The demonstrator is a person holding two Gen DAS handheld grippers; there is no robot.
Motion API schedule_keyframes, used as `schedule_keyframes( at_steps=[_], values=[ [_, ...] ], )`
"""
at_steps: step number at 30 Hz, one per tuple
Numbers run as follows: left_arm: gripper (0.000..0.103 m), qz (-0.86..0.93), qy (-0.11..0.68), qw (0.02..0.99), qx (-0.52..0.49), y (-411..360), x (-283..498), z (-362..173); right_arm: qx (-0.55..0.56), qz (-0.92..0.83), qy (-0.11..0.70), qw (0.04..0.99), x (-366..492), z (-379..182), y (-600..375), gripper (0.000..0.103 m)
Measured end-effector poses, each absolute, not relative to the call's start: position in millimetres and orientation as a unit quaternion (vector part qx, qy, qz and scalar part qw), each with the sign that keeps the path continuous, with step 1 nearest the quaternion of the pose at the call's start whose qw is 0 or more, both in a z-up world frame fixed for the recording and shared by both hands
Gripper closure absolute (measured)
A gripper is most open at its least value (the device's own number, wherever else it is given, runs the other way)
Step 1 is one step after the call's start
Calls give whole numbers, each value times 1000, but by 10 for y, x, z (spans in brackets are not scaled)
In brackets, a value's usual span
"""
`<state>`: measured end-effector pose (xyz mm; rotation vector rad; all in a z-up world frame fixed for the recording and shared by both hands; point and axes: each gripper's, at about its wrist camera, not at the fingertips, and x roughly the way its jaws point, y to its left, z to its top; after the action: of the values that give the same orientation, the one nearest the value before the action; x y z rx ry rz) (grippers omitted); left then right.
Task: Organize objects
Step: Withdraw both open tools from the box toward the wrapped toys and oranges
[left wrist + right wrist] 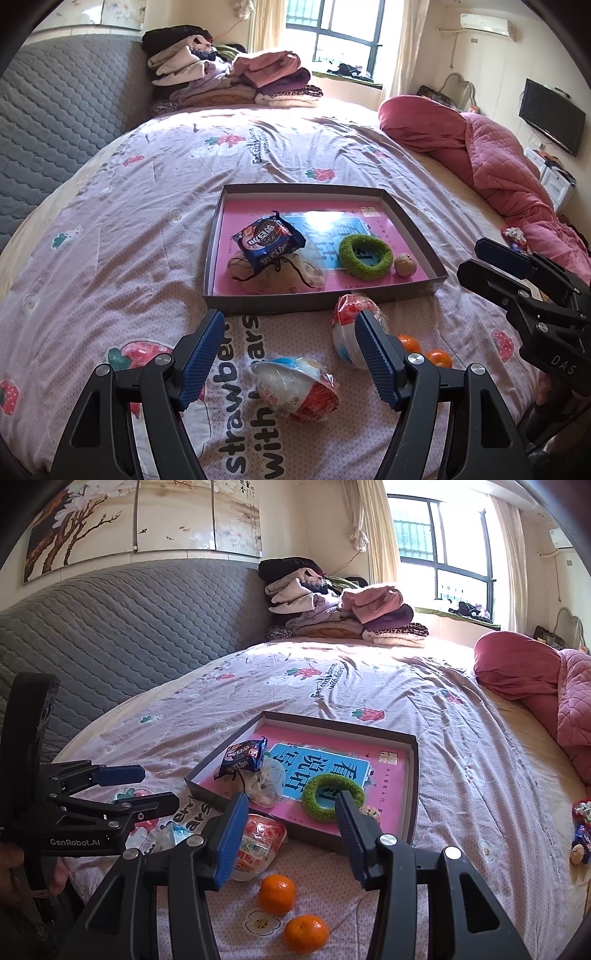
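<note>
A shallow grey box tray (321, 299) with a pink floor lies on the bed. In it are a blue snack packet (269, 240), a cloth pouch (273, 275), a green fuzzy ring (365, 256) and a small round toy (405, 265). In front of the tray lie two wrapped red-and-white cups (299, 391) (347, 328) and two oranges (277, 893) (306, 932). My left gripper (291, 350) is open above the nearer cup, not touching it. My right gripper (291, 827) is open over the tray's front edge, with nothing held.
The bed cover (129, 240) is pink with strawberry prints. Folded clothes (229, 77) are stacked at the far side and a pink quilt (491, 155) is bunched on the right. A grey padded headboard (110, 635) runs along the left. Small wrapped items (581, 830) lie near the bed's right edge.
</note>
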<state>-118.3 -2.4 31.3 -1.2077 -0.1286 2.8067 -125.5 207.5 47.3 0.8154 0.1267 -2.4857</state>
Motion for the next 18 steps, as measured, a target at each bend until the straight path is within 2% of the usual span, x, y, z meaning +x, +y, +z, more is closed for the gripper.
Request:
schedule_keyframes(
  at_steps=[18],
  values=[
    [29,911,-29,43,-409,56,-1031,263,308,-910,65,269,-1085,413,2032,54]
  ],
)
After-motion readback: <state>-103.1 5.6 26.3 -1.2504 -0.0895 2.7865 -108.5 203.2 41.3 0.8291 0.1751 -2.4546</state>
